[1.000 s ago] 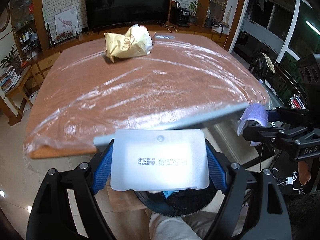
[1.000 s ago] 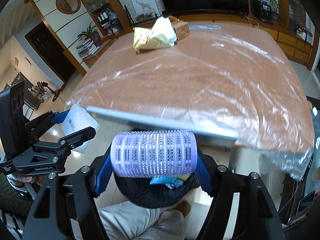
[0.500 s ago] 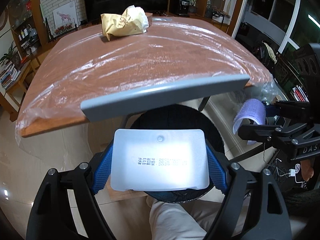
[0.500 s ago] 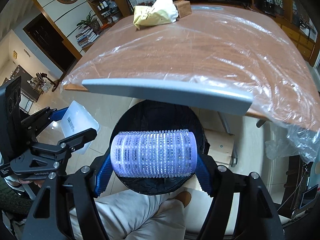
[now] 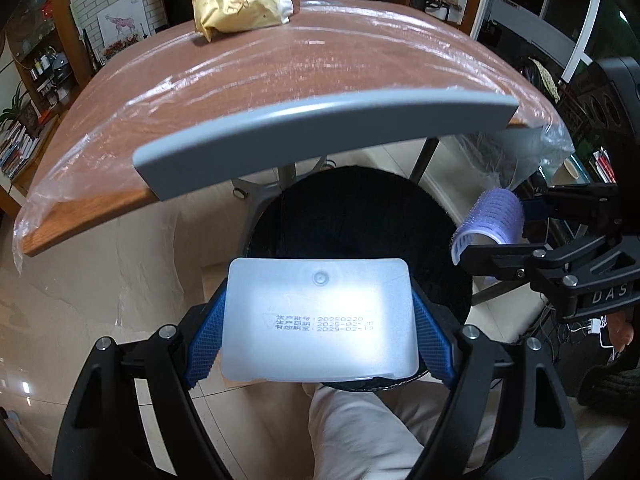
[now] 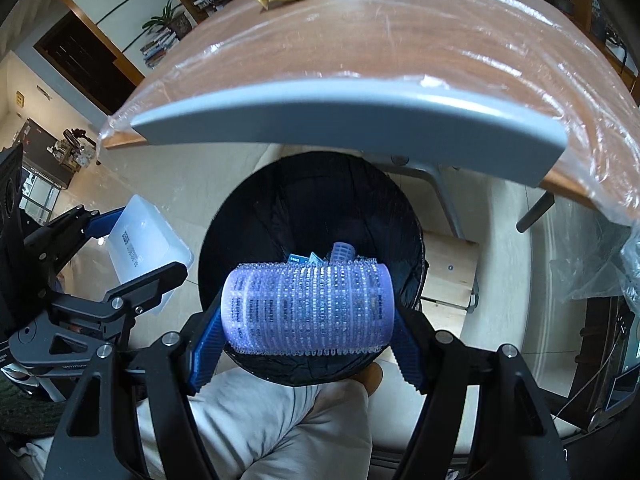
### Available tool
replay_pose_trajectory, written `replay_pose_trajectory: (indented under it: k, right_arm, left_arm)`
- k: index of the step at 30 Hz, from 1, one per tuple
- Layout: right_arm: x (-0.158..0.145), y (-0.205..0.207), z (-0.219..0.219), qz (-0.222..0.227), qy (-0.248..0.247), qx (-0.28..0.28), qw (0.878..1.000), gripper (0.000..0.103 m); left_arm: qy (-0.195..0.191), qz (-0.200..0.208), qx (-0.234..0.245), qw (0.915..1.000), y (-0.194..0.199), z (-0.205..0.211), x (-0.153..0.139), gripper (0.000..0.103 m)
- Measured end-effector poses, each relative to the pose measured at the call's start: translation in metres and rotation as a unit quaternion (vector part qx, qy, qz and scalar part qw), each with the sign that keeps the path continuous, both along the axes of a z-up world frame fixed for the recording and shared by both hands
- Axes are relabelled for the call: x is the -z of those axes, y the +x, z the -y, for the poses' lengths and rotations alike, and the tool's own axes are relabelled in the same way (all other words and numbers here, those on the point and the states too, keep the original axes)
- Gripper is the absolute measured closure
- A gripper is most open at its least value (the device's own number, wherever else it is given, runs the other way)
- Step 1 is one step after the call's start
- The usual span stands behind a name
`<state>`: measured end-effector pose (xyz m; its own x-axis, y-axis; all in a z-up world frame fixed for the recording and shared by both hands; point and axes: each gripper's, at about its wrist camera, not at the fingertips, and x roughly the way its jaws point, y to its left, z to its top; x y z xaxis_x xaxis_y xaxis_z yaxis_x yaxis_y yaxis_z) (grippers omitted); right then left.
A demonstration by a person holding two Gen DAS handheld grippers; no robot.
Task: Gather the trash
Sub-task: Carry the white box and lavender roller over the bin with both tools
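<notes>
My left gripper (image 5: 320, 320) is shut on a white translucent plastic box (image 5: 320, 320) with a printed date, held over the near rim of a round bin lined with a black bag (image 5: 356, 216). My right gripper (image 6: 307, 308) is shut on a purple hair roller (image 6: 307, 308), held over the same bin (image 6: 312, 208), which holds another roller and blue scraps. The roller also shows at the right of the left wrist view (image 5: 488, 220), and the box at the left of the right wrist view (image 6: 148, 248). A yellow and white crumpled bag (image 5: 240, 6) lies at the table's far end.
The wooden table under clear plastic film (image 5: 280, 68) stands beyond the bin, with a grey chair back (image 5: 320, 136) at its near edge. My leg in light trousers (image 5: 372, 432) is below the bin. Shelves and a TV line the far wall.
Both grippers have moved back from the table edge and down, so the bin now lies open under them. Both holds are unchanged.
</notes>
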<state>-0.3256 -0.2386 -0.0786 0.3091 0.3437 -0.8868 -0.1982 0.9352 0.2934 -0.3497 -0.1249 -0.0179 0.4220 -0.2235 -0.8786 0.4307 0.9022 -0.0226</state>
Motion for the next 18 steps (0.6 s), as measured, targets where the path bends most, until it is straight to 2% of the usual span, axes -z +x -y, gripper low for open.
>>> replay_pose_trajectory:
  k: [18]
  right_arm:
    - [0.032, 0.016, -0.010, -0.011, -0.036, 0.011, 0.999, 0.033]
  left_arm:
    - [0.035, -0.029, 0.019, 0.9988, 0.020, 0.010, 0.035, 0.020]
